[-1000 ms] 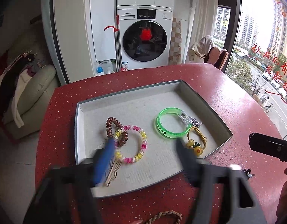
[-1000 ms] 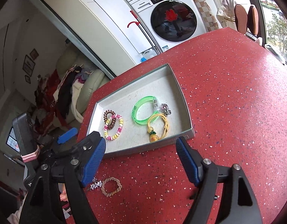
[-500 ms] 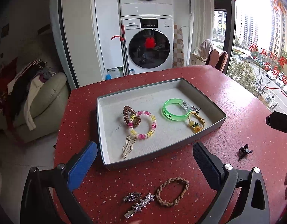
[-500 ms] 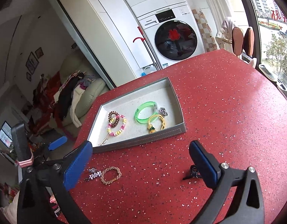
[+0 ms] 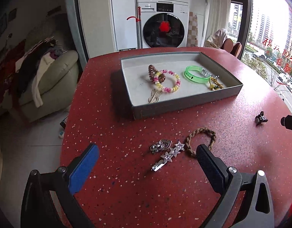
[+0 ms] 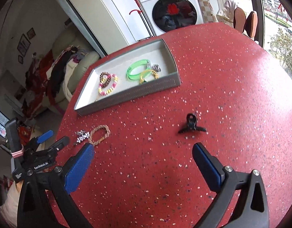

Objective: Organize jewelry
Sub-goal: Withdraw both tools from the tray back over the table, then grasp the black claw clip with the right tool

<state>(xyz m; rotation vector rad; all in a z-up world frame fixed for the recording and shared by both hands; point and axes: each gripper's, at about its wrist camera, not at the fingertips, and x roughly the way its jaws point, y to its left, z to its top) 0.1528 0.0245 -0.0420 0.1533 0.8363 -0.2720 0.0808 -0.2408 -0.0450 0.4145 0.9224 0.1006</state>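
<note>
Grippers first: our left gripper [image 5: 146,158] and right gripper [image 6: 143,156] both gape, grasping nothing; the right jaws have just been widening. Beyond lie star clip [image 5: 167,157], braided band [image 5: 200,139] and black claw clip [image 6: 191,126]. Farther, the gray tray [image 5: 185,104] holds bracelets.

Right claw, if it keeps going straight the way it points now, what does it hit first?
Probably the black hair clip, lying on the red table just ahead of the open right claw; depth is uncertain.
</note>
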